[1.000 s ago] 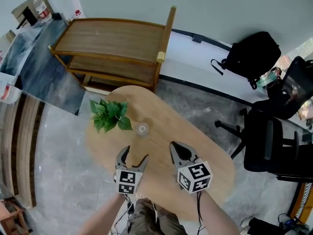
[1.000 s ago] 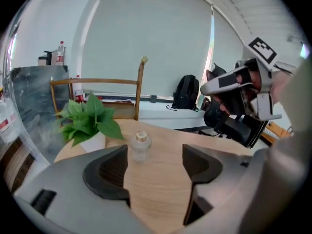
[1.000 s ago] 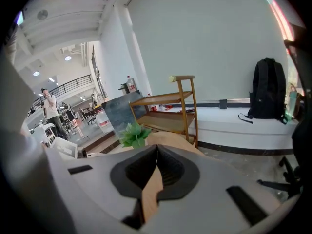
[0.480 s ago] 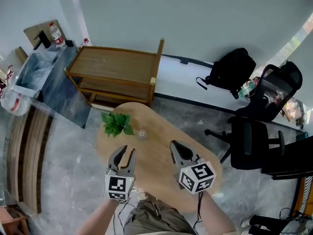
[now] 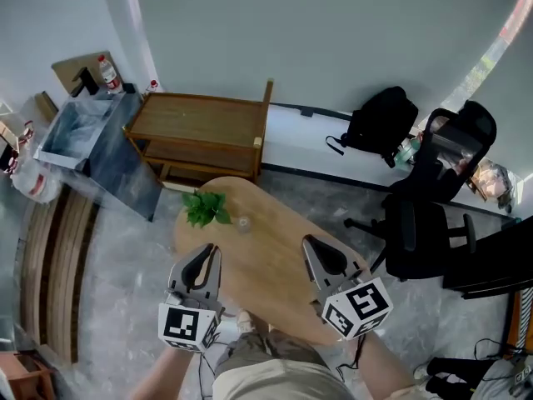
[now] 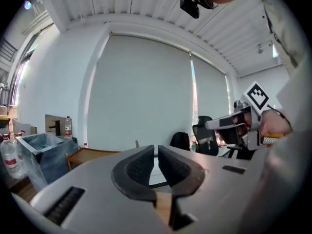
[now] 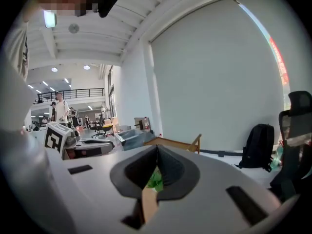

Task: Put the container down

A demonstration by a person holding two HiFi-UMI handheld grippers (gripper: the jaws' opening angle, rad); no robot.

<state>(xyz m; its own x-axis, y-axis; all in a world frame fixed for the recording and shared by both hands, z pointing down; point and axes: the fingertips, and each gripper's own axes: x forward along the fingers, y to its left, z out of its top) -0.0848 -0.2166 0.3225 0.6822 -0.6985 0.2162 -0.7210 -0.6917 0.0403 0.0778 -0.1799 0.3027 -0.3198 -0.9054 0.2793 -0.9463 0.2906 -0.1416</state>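
A small clear container point(image 5: 243, 222) stands upright on the oval wooden table point(image 5: 275, 286), just right of a green leafy plant point(image 5: 206, 208). Neither gripper touches it. My left gripper point(image 5: 209, 251) point(image 6: 156, 149) hovers over the table's near left edge, well short of the container, its jaws shut with only a thin slit and nothing between them. My right gripper point(image 5: 309, 242) point(image 7: 157, 148) is raised over the table's near right part, jaws shut at the tips and empty. Green plant leaves point(image 7: 155, 179) show through the gap behind the right jaws.
A wooden two-shelf cart point(image 5: 200, 127) stands beyond the table. A glass-walled bin point(image 5: 83, 136) and bottles are at far left. A black backpack point(image 5: 379, 123) leans on the wall; black office chairs point(image 5: 433, 215) stand to the right. Grey floor surrounds the table.
The left jaws have gone from wide open to shut, with nothing in them. Both grippers have drawn back from the container toward the person, and the head view has pulled higher and wider.
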